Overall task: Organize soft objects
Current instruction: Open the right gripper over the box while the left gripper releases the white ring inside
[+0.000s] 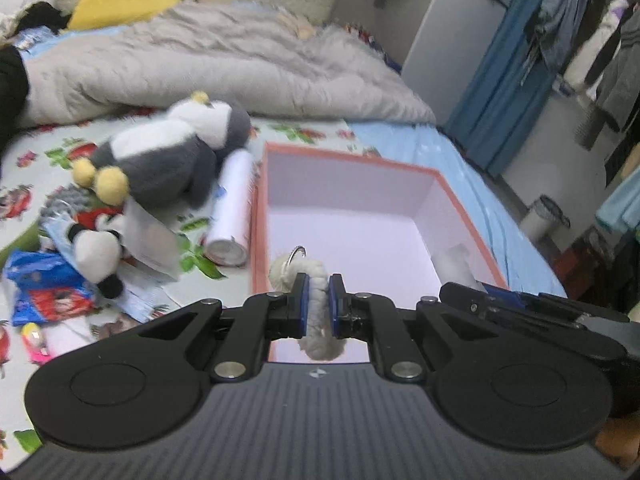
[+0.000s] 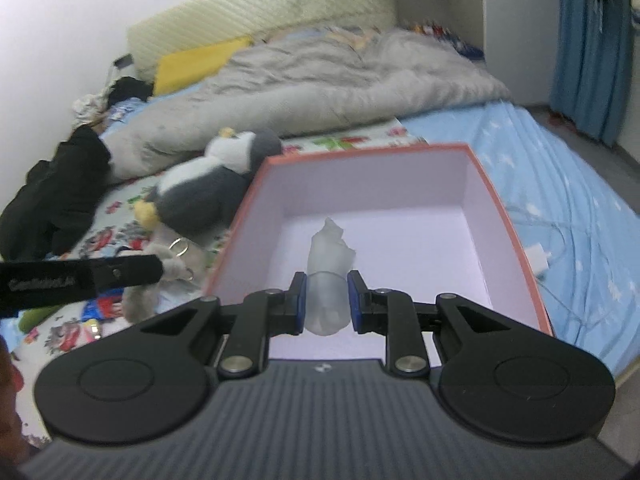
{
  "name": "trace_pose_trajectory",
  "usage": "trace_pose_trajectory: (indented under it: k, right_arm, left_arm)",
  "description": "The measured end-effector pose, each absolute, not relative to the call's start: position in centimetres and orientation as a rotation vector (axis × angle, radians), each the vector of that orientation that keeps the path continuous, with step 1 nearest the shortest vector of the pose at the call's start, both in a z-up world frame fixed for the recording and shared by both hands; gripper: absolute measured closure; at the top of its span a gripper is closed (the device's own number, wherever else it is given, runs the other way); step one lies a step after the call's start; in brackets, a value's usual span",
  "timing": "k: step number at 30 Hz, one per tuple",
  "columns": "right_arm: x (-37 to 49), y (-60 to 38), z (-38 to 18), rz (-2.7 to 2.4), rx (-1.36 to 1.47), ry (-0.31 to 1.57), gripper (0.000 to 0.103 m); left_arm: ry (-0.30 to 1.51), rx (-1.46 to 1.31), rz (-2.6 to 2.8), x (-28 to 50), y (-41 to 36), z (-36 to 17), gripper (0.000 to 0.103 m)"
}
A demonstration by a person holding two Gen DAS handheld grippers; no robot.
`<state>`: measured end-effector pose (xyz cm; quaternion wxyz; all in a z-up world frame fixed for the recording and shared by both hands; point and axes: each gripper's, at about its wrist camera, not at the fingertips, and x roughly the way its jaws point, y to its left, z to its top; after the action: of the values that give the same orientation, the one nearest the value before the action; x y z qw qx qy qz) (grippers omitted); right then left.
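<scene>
Carrying both loads over the pink box [image 1: 460, 216]: left gripper [image 1: 319, 300] jaws clamped on a fuzzy keyring toy [image 1: 316, 320], right gripper [image 2: 325, 300] jaws clamped on a pale soft bundle [image 2: 328, 272]. Next: lower, release inside.

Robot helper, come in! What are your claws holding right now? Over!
Left gripper shut on fuzzy keyring toy. Right gripper shut on soft white bundle. Both over the open box. Box looks empty, nothing blocking.
</scene>
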<state>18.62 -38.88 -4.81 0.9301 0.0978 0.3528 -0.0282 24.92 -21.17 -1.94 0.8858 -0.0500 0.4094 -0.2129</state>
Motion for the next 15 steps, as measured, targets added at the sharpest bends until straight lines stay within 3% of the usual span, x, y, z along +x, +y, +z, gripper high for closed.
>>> trace_pose_trajectory:
  k: [9,15]
  right_arm:
    - [21.7,-42.8,-9.5,-0.098,0.242,0.846,0.077]
    - [23.2,-43.9,-12.2,-0.118,0.261,0.905,0.070]
  left_arm:
    - [0.979,-0.062,-0.471,29.1,-25.4,-6.4,0.090]
    - [1.027,-0.010,-0.464,30.8,-27.1,-8.7,0.086]
